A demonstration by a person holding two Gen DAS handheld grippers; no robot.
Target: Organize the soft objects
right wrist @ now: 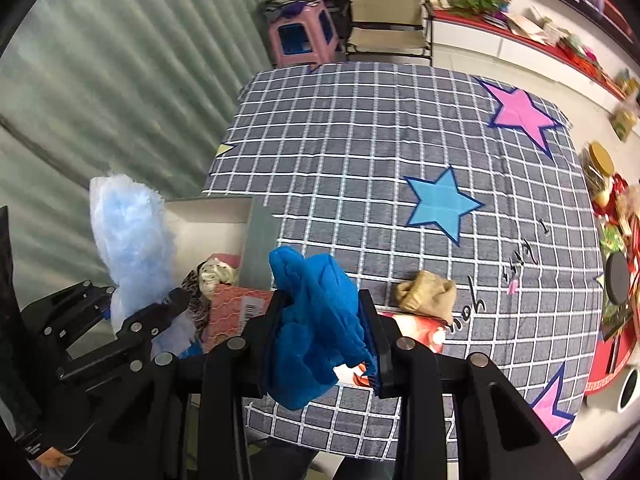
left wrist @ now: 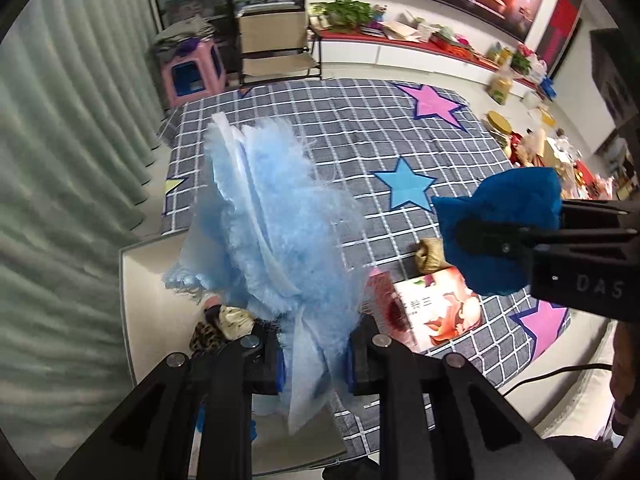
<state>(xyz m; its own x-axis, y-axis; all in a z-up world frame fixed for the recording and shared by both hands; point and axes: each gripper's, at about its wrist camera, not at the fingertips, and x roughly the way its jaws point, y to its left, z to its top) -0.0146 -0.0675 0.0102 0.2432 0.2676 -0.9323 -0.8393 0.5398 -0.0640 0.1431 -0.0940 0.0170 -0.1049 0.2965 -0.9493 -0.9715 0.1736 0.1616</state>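
My left gripper [left wrist: 314, 360] is shut on a fluffy light-blue cloth [left wrist: 272, 220] and holds it up over the left edge of the table; the cloth also shows in the right wrist view [right wrist: 132, 240]. My right gripper [right wrist: 320, 340] is shut on a crumpled dark-blue cloth [right wrist: 316, 316] and holds it above the table's near edge; it also shows in the left wrist view [left wrist: 500, 228]. A small tan cloth bundle [right wrist: 426, 294] lies on the checked tablecloth [right wrist: 360, 140], next to a picture book [left wrist: 440, 304].
A white box [right wrist: 208, 216] at the table's left holds leopard-print and pale soft items [left wrist: 224, 328]. A pink packet [right wrist: 236, 312] lies near it. A pink stool [right wrist: 304, 36] and a folding chair [right wrist: 384, 12] stand beyond the table. Cluttered items line the right side.
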